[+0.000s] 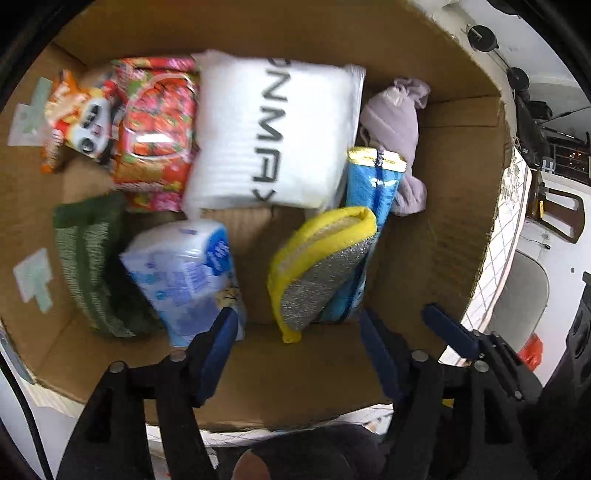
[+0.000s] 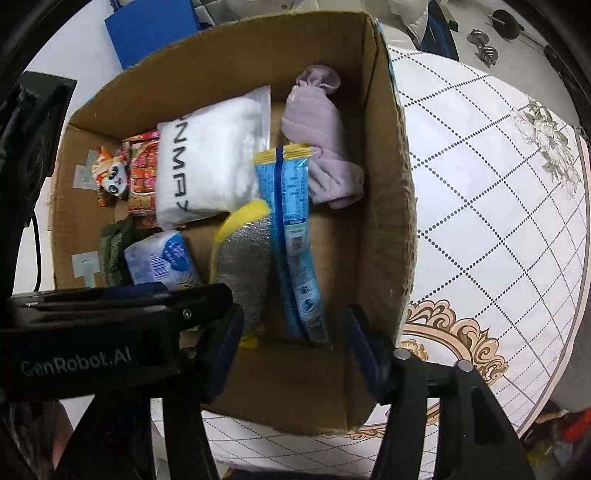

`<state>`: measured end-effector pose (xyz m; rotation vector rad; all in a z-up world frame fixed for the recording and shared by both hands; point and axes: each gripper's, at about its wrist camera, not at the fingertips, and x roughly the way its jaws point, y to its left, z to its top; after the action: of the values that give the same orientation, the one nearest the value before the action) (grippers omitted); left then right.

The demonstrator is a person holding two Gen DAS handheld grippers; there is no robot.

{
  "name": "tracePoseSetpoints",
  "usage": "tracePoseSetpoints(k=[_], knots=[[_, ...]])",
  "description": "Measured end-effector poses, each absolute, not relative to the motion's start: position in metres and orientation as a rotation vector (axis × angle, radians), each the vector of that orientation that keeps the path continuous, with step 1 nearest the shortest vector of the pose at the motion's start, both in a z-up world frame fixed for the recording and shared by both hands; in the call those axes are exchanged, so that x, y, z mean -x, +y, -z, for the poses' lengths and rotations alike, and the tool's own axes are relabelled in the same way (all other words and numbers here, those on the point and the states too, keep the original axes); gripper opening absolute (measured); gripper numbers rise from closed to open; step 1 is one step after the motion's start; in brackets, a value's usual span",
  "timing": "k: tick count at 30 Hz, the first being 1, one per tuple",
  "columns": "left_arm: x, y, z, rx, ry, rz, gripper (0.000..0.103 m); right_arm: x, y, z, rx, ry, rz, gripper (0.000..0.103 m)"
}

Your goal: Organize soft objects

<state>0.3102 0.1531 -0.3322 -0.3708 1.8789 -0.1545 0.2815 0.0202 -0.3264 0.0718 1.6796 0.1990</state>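
Observation:
A cardboard box (image 1: 443, 221) (image 2: 384, 206) holds soft goods: a white padded bag with black letters (image 1: 269, 136) (image 2: 207, 162), a red strawberry packet (image 1: 155, 136), a panda toy (image 1: 88, 125), a green cloth (image 1: 92, 266), a blue tissue pack (image 1: 184, 273) (image 2: 159, 258), a yellow and silver sponge (image 1: 321, 266) (image 2: 240, 258), a blue packet (image 1: 373, 184) (image 2: 295, 236) and a lilac cloth (image 1: 395, 125) (image 2: 317, 125). My left gripper (image 1: 299, 332) is open and empty above the box's near side. My right gripper (image 2: 291, 332) is open and empty over the near wall.
The box stands on a table with a white patterned cloth (image 2: 480, 206). The left gripper's body (image 2: 110, 325) crosses the right wrist view at the left. A blue board (image 2: 155, 29) lies beyond the box. Dumbbells (image 2: 484, 48) lie on the floor at the far right.

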Motion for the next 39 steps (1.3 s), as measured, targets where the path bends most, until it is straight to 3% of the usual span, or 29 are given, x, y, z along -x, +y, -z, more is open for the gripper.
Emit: tracePoseSetpoints(k=[2, 3, 7, 11, 14, 19, 39], knots=[[-0.31, 0.156, 0.323, 0.357, 1.86, 0.149, 0.068, -0.279, 0.02, 0.321, -0.078, 1.673, -0.207, 0.074], [-0.309, 0.157, 0.318, 0.354, 1.851, 0.148, 0.07, -0.278, 0.021, 0.318, -0.075, 1.67, -0.206, 0.087], [-0.3, 0.163, 0.298, 0.332, 1.801, 0.131, 0.075, -0.274, 0.023, 0.3, -0.049, 1.642, -0.204, 0.09], [-0.285, 0.179, 0.281, 0.294, 1.739, 0.102, 0.075, -0.266, 0.026, 0.28, -0.012, 1.585, -0.188, 0.103], [-0.274, 0.192, 0.274, 0.245, 1.678, 0.071, 0.077, -0.258, 0.029, 0.271, 0.003, 1.548, -0.177, 0.103], [-0.263, 0.198, 0.262, 0.163, 1.564, -0.005, 0.101, -0.244, 0.03, 0.26, 0.037, 1.507, -0.146, 0.103], [-0.228, 0.218, 0.225, 0.123, 1.392, -0.136, 0.103, -0.22, 0.02, 0.239, 0.044, 1.451, -0.118, 0.103]])
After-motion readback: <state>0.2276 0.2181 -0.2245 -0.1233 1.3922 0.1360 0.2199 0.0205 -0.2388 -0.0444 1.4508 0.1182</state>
